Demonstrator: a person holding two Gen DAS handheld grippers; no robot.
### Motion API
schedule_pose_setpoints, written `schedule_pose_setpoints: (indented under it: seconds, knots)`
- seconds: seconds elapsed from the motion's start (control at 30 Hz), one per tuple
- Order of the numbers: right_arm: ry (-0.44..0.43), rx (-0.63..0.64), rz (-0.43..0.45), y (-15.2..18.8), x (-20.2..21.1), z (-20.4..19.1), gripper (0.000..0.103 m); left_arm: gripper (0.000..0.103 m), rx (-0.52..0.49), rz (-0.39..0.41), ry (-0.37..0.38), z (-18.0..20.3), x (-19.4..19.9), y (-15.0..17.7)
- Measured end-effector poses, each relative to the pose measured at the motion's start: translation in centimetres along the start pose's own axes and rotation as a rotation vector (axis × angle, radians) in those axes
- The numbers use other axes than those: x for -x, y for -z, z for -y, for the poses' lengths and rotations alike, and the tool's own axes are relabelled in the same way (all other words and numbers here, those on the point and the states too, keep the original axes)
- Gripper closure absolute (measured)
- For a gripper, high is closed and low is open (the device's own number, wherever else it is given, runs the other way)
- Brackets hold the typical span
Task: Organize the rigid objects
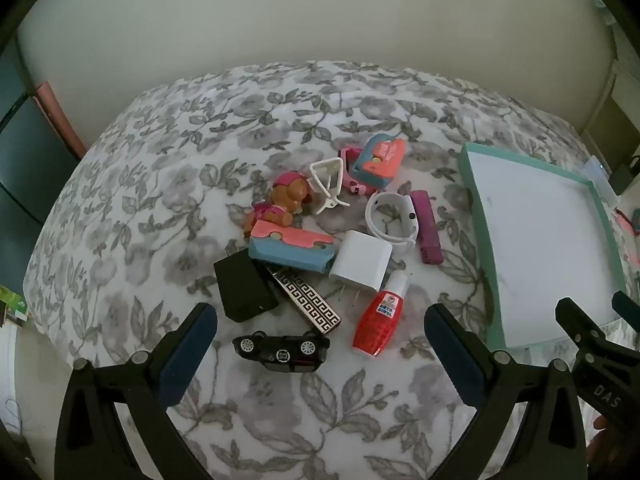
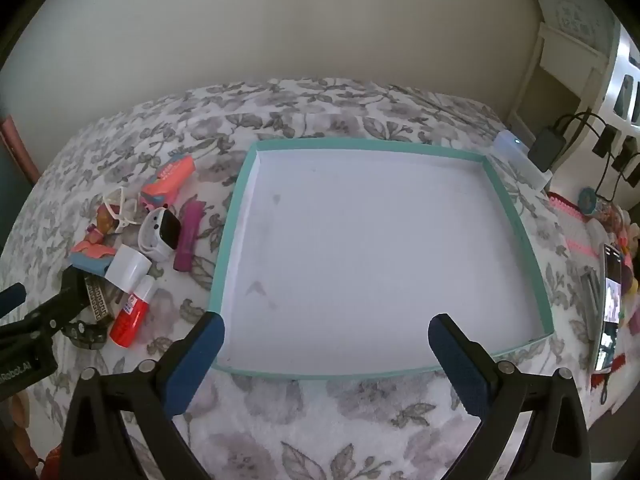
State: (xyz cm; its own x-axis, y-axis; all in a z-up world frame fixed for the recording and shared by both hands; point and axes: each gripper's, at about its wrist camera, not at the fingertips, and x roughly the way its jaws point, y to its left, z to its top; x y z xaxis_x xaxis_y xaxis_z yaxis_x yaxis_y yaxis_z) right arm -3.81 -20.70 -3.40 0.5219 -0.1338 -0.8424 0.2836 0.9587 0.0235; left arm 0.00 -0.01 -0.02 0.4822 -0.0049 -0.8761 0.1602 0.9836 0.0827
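So far we have sorted nothing: the teal tray sits bare at right, the toy pile just left of it. Our left gripper and right gripper gape wide, empty.

The floral bedspread, white with grey leaves and blossoms, covers the whole work surface and serves as the reference landmark. Behind its far edge stands a plain cream wall. Off its right edge, a smartphone with a lit screen lies lengthwise. Above the bedspread's far right corner, a black adapter with attached cables hangs near white shelving. Just beside that corner rests a translucent white box. Off the bedspread's left edge stands a dark cabinet.
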Motion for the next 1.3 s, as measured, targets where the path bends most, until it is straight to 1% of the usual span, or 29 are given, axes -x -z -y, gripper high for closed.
schedule_pose_setpoints:
  seconds: [0.3, 0.77, 1.3]
  knots:
    - [-0.013, -0.010, 0.006, 0.00, 0.21, 0.06, 0.000, 0.000, 0.000, -0.003, -0.001, -0.38, -0.08, 0.27]
    - [-0.004, -0.015, -0.008, 0.02, -0.21, 0.36, 0.000, 0.000, 0.011, -0.028, -0.010, -0.37, -0.66, 0.32]
    - [0.001, -0.005, -0.016, -0.01, -0.28, 0.24, 0.000, 0.000, 0.011, -0.033, -0.014, -0.39, -0.87, 0.59]
